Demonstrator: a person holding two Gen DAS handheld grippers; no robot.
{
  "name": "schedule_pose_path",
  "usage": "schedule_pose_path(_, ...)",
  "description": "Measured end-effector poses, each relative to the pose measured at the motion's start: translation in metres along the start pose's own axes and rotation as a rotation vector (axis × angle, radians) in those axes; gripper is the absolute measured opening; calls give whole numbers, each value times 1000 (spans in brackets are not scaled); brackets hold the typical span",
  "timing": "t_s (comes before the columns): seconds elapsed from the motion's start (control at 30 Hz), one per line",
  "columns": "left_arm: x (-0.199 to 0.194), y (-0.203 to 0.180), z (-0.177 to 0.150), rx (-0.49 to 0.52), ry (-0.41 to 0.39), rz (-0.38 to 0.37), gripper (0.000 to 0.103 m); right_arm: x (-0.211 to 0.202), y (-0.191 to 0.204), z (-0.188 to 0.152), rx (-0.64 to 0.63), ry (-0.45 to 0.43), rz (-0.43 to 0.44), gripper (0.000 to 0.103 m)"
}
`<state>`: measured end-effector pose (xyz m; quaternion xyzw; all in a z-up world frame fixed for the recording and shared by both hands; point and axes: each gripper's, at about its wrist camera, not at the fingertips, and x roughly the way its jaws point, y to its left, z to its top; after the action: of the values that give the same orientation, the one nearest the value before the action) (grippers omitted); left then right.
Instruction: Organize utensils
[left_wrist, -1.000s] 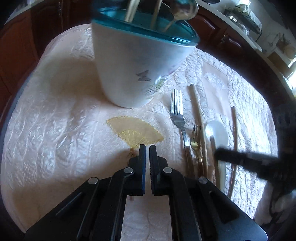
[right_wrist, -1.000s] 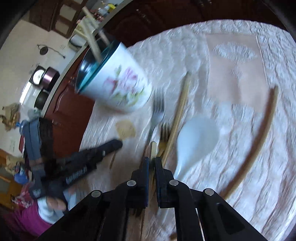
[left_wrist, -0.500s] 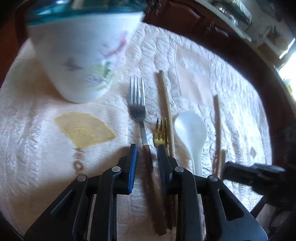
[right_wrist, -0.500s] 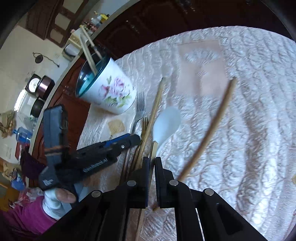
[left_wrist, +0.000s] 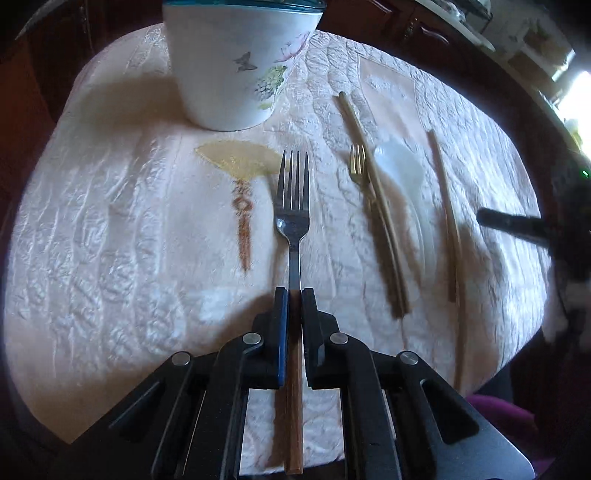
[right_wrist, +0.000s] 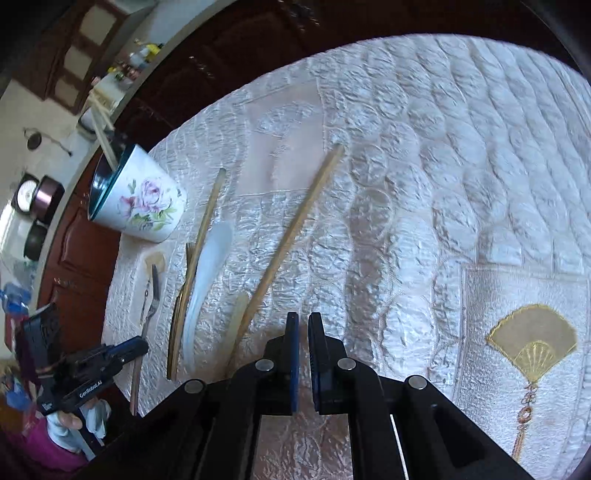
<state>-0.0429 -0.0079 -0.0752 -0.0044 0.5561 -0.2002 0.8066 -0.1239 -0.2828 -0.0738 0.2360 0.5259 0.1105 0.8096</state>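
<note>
A steel fork with a wooden handle (left_wrist: 291, 206) lies on the quilted cloth, tines toward the flowered cup (left_wrist: 236, 74). My left gripper (left_wrist: 294, 295) is closing on its handle, and the pads press it from both sides. The same gripper (right_wrist: 142, 343) and fork (right_wrist: 153, 291) show at the left of the right wrist view. Right of the fork lie a small gold fork (left_wrist: 357, 162), a white spoon (left_wrist: 402, 173) and two wooden chopsticks (left_wrist: 445, 206). My right gripper (right_wrist: 303, 317) is shut and holds nothing, just right of a chopstick (right_wrist: 291, 229). The cup (right_wrist: 142, 199) holds chopsticks.
The white cloth (left_wrist: 110, 221) covers a round table with dark wooden cabinets behind it. An embroidered gold fan (right_wrist: 532, 343) lies right of my right gripper. The table's edge runs close below both grippers. A person's hand and purple sleeve show at lower left.
My left gripper moved right from the fan motif to the fork, opened, and closed on its handle. My right gripper swung right, away from the spoon and forks.
</note>
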Motion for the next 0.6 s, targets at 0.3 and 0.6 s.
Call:
schedule_pose_path(0.3,0,19,44,2,-95,11,31,17,33,-8,18,44,77,8)
schedule_pose_path(0.6,26,15,64,115,-56,-34,37,30,49,-5,-38,72,-17,10)
